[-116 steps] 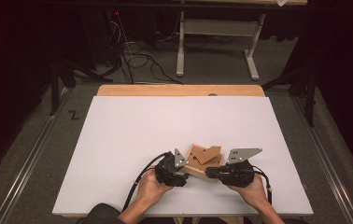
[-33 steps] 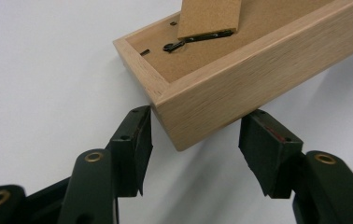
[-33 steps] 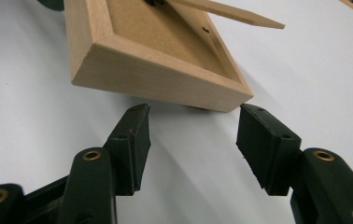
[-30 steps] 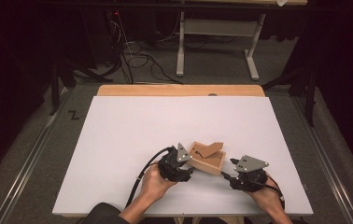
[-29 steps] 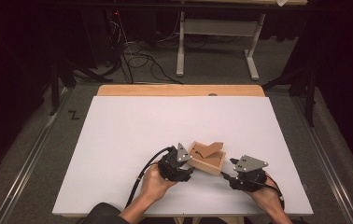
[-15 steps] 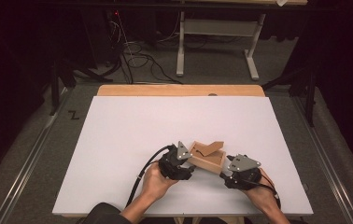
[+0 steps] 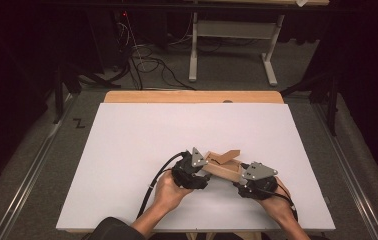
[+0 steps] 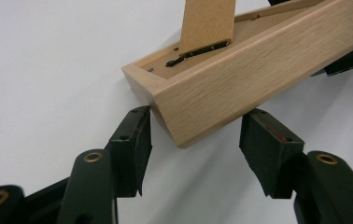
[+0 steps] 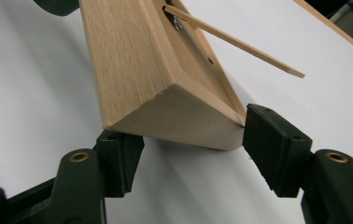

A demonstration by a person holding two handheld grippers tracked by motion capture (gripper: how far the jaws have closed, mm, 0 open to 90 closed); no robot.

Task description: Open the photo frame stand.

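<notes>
We see a white table (image 7: 127, 150) from above. A wooden picture frame (image 7: 222, 170) lies face down on it, toward five o'clock from the table's middle and close to the person's edge. Its thin brown stand (image 7: 224, 155) is swung up off the back.

The left gripper (image 7: 205, 172) meets the frame's nine o'clock end and the right gripper (image 7: 239, 181) its four o'clock end. Each is held in one of the person's hands.

We judge the step in hand to be getting a hold on both ends of the frame before lifting or turning it. Neither claw is gripping. Both stand wide apart with a frame corner between the pads, and the right jaws have just been opening. The next move seems to call for squeezing both claws onto the wood at the same time and keeping the frame level, so it does not pivot out of one grip.

The left gripper view shows what the high view cannot. The left gripper (image 8: 193, 144) straddles a mitred corner of the frame (image 8: 258, 56), and a dark hinge (image 8: 198, 51) fixes the stand (image 8: 209, 18) inside the recessed back.

In the right gripper view, the right gripper (image 9: 191, 149) brackets the opposite corner of the frame (image 9: 132, 60), one pad just beside the wood. The stand (image 9: 230, 39) shows edge-on as a thin strip pointing toward two o'clock.

The high view alone shows how both hands sit against the table's near edge.
</notes>
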